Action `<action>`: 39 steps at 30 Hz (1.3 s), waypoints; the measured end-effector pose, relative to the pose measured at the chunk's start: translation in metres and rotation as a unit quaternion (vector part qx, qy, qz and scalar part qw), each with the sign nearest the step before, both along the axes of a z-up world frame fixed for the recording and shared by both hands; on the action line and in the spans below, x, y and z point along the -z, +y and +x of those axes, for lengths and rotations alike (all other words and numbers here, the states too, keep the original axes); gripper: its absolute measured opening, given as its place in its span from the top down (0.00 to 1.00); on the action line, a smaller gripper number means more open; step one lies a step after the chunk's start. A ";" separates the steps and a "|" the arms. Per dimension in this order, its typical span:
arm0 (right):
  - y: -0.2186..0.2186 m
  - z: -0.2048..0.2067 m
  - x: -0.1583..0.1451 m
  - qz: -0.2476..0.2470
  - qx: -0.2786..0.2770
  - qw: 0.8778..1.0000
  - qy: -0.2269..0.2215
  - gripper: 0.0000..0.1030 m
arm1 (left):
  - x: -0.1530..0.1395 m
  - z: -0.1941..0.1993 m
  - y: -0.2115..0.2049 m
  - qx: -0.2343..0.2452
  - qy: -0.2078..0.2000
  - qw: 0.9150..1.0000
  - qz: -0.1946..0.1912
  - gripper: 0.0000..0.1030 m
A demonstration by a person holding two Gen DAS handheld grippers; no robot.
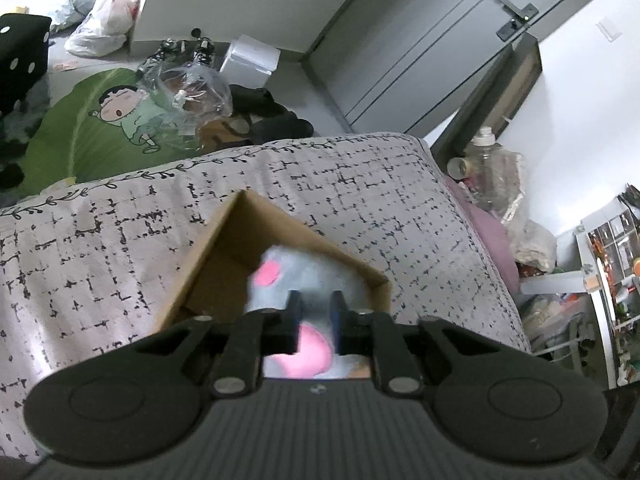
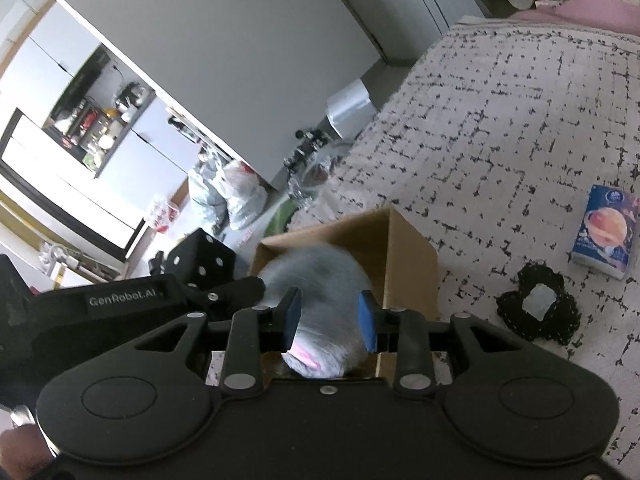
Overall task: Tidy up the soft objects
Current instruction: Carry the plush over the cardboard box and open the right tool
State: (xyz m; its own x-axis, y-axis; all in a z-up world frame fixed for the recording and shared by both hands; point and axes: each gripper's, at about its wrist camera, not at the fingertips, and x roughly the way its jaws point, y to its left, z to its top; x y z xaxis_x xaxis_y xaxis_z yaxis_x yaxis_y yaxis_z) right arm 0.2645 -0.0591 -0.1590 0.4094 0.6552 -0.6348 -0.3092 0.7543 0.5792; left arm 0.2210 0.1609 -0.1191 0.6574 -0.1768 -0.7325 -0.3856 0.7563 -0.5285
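Note:
A grey plush toy (image 1: 312, 276) with pink patches hangs in the mouth of an open cardboard box (image 1: 224, 248) that stands on the bed. My left gripper (image 1: 316, 308) is shut on the toy's grey fur, with a pink patch just below its fingers. In the right wrist view the same plush toy (image 2: 320, 280) fills the gap of my right gripper (image 2: 330, 312), whose blue pads still touch its sides above the box (image 2: 408, 248). The lower part of the toy is hidden behind both tools.
The bed cover (image 1: 360, 184) is pale with black dashes. A tissue pack (image 2: 604, 232) and a black heart-shaped cloth piece (image 2: 538, 308) lie right of the box. On the floor beyond are a green cartoon cushion (image 1: 100, 128), plastic bags (image 1: 104, 24) and a black dice stool (image 1: 24, 52).

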 end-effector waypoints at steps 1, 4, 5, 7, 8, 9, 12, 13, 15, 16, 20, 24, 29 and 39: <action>0.001 0.001 0.003 -0.006 -0.001 1.000 0.003 0.68 | 0.002 0.001 0.002 -0.002 0.002 1.000 0.001 0.91; 0.003 0.001 0.009 -0.012 -0.004 1.000 0.011 0.69 | 0.009 0.003 0.007 -0.012 0.015 1.000 0.006 0.91; 0.003 0.002 0.010 -0.010 -0.007 1.000 0.014 0.69 | 0.010 0.003 0.008 -0.017 0.019 1.000 0.004 0.91; 0.004 0.002 0.009 -0.012 -0.009 1.000 0.016 0.69 | 0.011 0.003 0.010 -0.022 0.026 0.999 0.004 0.90; 0.003 0.001 0.008 -0.012 -0.009 1.000 0.016 0.68 | 0.010 0.003 0.010 -0.022 0.029 0.999 0.005 0.89; 0.003 0.001 0.007 -0.011 -0.008 1.000 0.017 0.66 | 0.008 0.003 0.010 -0.024 0.031 0.999 0.010 0.89; 0.001 0.001 0.002 -0.003 -0.007 1.000 0.019 0.61 | 0.003 0.005 0.007 -0.018 0.033 0.999 0.024 0.86; 0.000 0.001 0.001 -0.003 -0.007 1.000 0.017 0.59 | 0.001 0.005 0.005 -0.015 0.037 0.999 0.027 0.84; -0.003 -0.002 -0.005 -0.002 -0.004 1.000 0.010 0.54 | -0.001 0.006 0.001 -0.011 0.041 0.999 0.029 0.82; -0.005 -0.002 -0.007 -0.002 -0.002 1.000 0.007 0.53 | -0.003 0.006 -0.001 -0.010 0.042 0.999 0.031 0.80; -0.016 -0.004 -0.016 0.007 0.010 1.000 0.003 0.47 | -0.009 0.004 -0.007 -0.025 0.051 0.997 0.049 0.56; -0.027 -0.005 -0.023 0.007 0.024 1.000 -0.002 0.34 | -0.018 0.001 -0.016 -0.037 0.059 0.995 0.077 0.40; -0.048 -0.004 -0.029 0.007 0.050 0.999 -0.001 0.20 | -0.031 -0.001 -0.029 -0.039 0.053 0.993 0.102 0.31; -0.094 0.001 -0.036 0.031 0.097 0.995 0.003 0.07 | -0.042 0.001 -0.070 -0.031 0.052 0.989 0.136 0.27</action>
State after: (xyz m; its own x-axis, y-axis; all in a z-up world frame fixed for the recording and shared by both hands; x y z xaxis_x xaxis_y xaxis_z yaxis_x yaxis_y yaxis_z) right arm 0.2660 -0.1529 -0.1228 0.5283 0.6023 -0.5985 -0.1567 0.7619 0.6285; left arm 0.2219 0.0905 -0.0767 0.5788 0.0746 -0.8120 -0.4772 0.8385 -0.2631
